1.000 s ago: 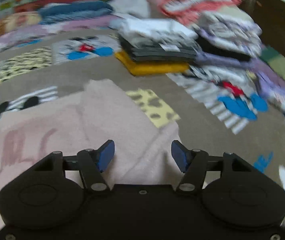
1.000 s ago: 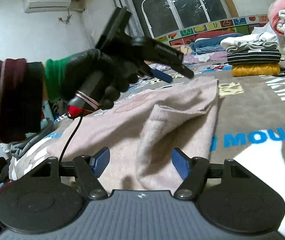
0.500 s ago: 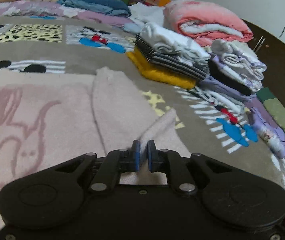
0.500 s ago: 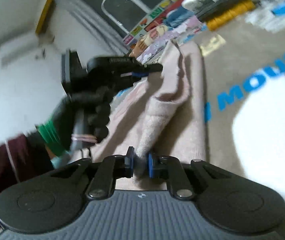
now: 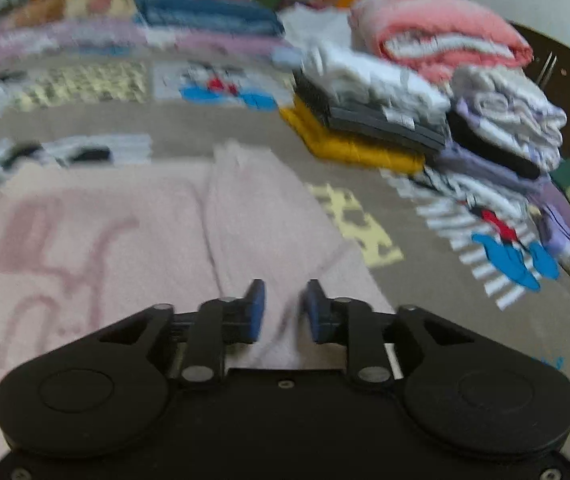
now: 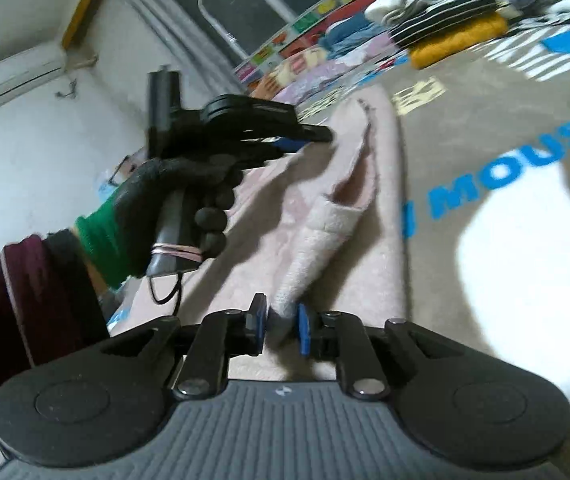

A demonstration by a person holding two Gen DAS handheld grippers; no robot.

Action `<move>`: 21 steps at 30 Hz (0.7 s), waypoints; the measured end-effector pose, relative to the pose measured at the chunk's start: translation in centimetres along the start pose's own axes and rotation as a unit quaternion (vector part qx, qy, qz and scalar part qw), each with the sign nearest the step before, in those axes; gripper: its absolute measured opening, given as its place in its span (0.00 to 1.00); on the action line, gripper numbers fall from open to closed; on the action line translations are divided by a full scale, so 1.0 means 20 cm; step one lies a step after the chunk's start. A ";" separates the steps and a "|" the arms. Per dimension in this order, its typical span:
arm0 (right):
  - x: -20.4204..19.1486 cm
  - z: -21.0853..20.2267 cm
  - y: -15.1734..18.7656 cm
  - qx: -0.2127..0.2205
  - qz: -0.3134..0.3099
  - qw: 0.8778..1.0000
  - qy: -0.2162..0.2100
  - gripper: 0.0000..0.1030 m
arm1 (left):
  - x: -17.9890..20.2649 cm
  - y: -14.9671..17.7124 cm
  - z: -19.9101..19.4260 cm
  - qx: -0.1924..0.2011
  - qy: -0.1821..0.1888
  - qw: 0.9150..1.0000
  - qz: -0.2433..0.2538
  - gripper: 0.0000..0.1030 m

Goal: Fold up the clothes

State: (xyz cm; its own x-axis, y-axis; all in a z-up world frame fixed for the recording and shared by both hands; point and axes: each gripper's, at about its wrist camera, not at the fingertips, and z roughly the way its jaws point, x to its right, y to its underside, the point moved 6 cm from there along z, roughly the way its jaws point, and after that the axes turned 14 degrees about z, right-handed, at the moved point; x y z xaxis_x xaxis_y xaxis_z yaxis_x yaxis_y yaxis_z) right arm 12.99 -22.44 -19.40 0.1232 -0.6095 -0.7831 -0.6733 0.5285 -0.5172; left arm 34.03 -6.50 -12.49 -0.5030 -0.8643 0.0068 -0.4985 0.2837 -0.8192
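A: Left gripper: blue pads set slightly apart, a ridge of the pink sweater between them, not clamped.

B: Right gripper: pads parted narrowly around the grey-pink cuff; contact cannot be told.

A: Sweater lies flat on the Mickey Mouse blanket, near the folded clothes stack.

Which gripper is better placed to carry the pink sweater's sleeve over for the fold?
Right. The right gripper has the sleeve bunched between its fingers and lifted off the pink sweater; the left gripper is parted, gripping nothing.
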 end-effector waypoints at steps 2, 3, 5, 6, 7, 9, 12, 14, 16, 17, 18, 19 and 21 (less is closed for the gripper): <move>-0.02 0.01 0.02 0.003 -0.026 1.000 0.010 0.27 | -0.01 0.01 -0.08 0.018 -0.007 1.000 0.002 0.24; -0.03 0.02 0.03 0.004 -0.039 0.999 0.015 0.27 | 0.00 0.01 -0.11 0.026 0.000 1.000 0.003 0.24; -0.04 0.04 0.04 0.007 -0.065 0.998 0.025 0.27 | 0.04 0.03 -0.19 0.040 0.018 0.999 0.010 0.24; -0.05 0.04 0.05 0.009 -0.078 0.996 0.030 0.27 | 0.07 0.04 -0.20 0.038 0.023 0.999 0.018 0.24; -0.06 0.05 0.06 0.010 -0.091 0.995 0.035 0.28 | 0.10 0.06 -0.21 0.036 0.029 0.999 0.026 0.24; -0.08 0.06 0.07 0.013 -0.118 0.992 0.045 0.34 | 0.15 0.07 -0.20 0.030 0.033 0.998 0.043 0.24; -0.11 0.08 0.10 0.017 -0.156 0.986 0.059 0.37 | 0.17 0.07 -0.14 0.021 0.026 0.998 0.053 0.24; -0.13 0.10 0.11 0.020 -0.182 0.981 0.069 0.39 | 0.16 0.06 -0.09 0.018 0.019 0.999 0.047 0.24; -0.15 0.11 0.13 0.023 -0.208 0.975 0.079 0.39 | 0.15 0.05 -0.02 0.005 0.020 0.999 0.047 0.24; -0.16 0.12 0.14 0.024 -0.220 0.972 0.084 0.39 | 0.15 0.06 0.01 -0.007 0.018 0.998 0.051 0.24; -0.17 0.12 0.14 0.026 -0.233 0.968 0.088 0.42 | 0.15 0.07 0.05 -0.020 0.015 0.998 0.057 0.24; -0.18 0.13 0.15 0.027 -0.246 0.964 0.093 0.43 | 0.16 0.09 0.09 -0.031 0.009 0.997 0.068 0.24; -0.19 0.14 0.16 0.030 -0.269 0.957 0.102 0.46 | 0.18 0.11 0.12 -0.036 -0.006 0.996 0.082 0.24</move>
State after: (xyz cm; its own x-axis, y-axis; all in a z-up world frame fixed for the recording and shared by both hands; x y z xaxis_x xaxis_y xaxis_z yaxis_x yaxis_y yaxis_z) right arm 12.39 -16.68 -19.06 0.2920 -0.9023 -0.3172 -0.5086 0.1344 -0.8505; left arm 32.79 -9.89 -15.58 -0.5734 -0.8089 -0.1302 -0.4598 0.4492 -0.7660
